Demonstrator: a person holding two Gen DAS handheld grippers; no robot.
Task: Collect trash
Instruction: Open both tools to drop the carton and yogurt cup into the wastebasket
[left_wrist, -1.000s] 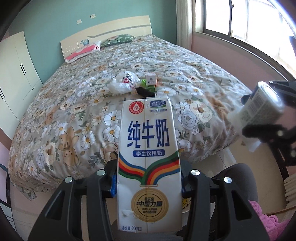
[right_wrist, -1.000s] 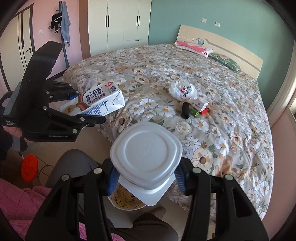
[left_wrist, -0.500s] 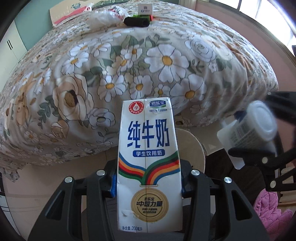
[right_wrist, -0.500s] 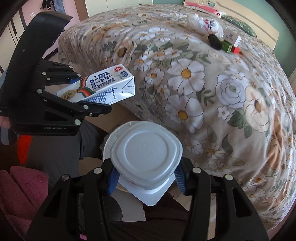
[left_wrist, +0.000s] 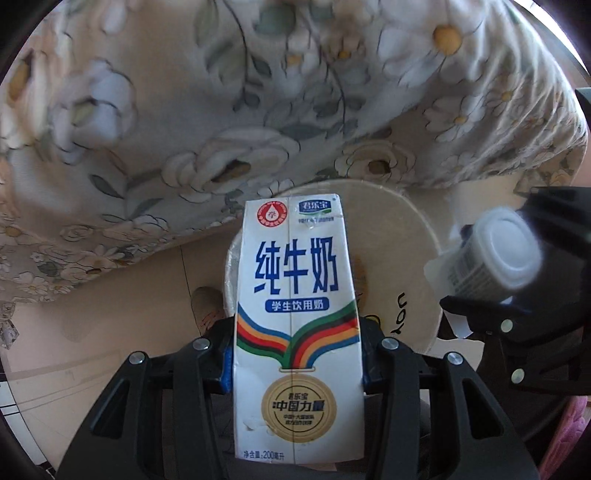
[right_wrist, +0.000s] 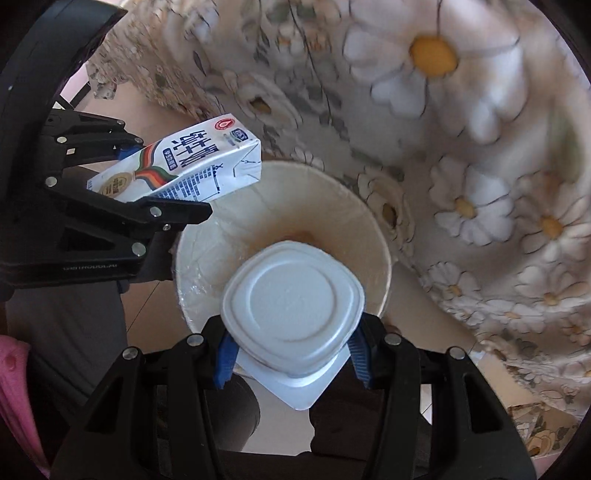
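A white milk carton (left_wrist: 295, 295) with blue characters and rainbow stripes is clamped in my left gripper (left_wrist: 295, 354), which is shut on its lower half. The carton hangs over a round cream bin (left_wrist: 406, 236) on the floor. My right gripper (right_wrist: 291, 354) is shut on a white plastic yogurt cup (right_wrist: 291, 306), its base towards the camera, directly above the bin's open mouth (right_wrist: 373, 236). In the right wrist view the carton (right_wrist: 184, 166) pokes over the bin's left rim from the left gripper (right_wrist: 170, 177). The cup (left_wrist: 495, 254) shows at right in the left wrist view.
The floral bedspread (left_wrist: 258, 110) hangs down the bed's side right behind the bin (right_wrist: 480, 147). Beige floor tiles (left_wrist: 110, 314) surround it. A person's grey trouser leg (right_wrist: 66, 314) and pink garment (right_wrist: 14, 387) sit to the left.
Both grippers have dropped from above the bed down to the bin and tipped downward, each keeping its item. The bed top with its other trash has gone out of view.
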